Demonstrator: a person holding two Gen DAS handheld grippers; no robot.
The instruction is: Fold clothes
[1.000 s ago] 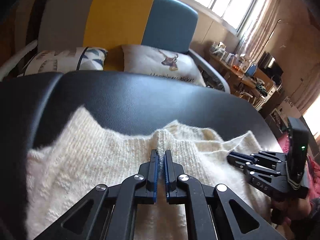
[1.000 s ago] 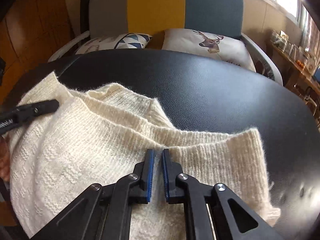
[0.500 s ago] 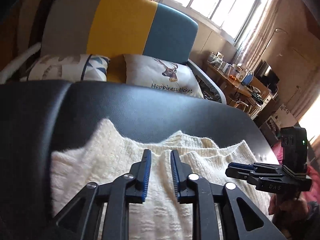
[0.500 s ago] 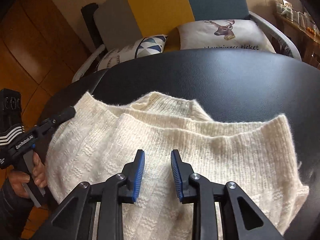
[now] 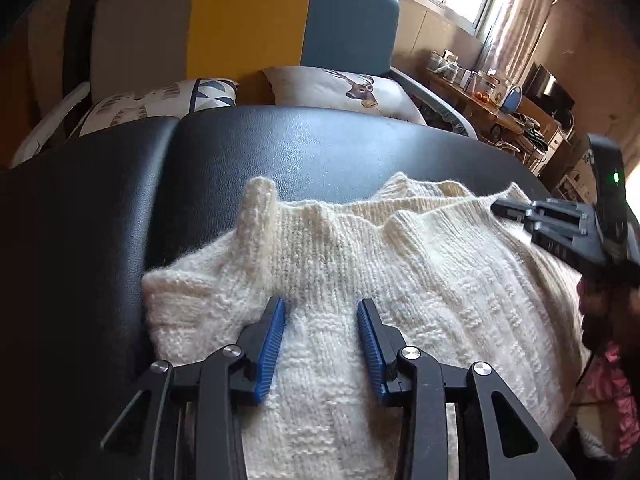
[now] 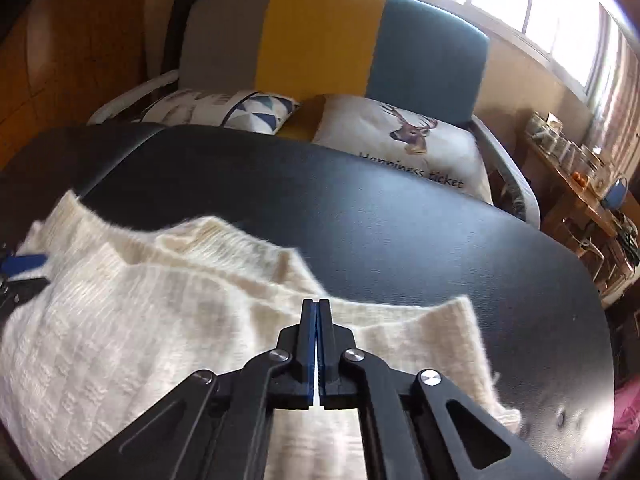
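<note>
A cream knitted sweater (image 5: 400, 280) lies folded on a black padded table (image 5: 320, 148). In the left wrist view my left gripper (image 5: 322, 312) is open, its blue pads just above the sweater's near left part, holding nothing. The right gripper (image 5: 500, 208) shows at the right over the sweater's far right corner. In the right wrist view my right gripper (image 6: 316, 308) has its jaws pressed together over the sweater (image 6: 140, 320) near its far edge; no fabric shows between the pads. The left gripper's blue pad (image 6: 24, 262) shows at the left edge.
Behind the table (image 6: 360, 208) stands a grey, yellow and blue sofa (image 6: 320, 44) with a deer cushion (image 6: 400, 140) and a patterned cushion (image 6: 224, 110). A cluttered wooden sideboard (image 5: 492, 108) is at the right under the windows.
The left gripper let go of the sweater's edge and opened wide. The right gripper opened half a second ago and is shut again now, further forward near the sweater's far edge.
</note>
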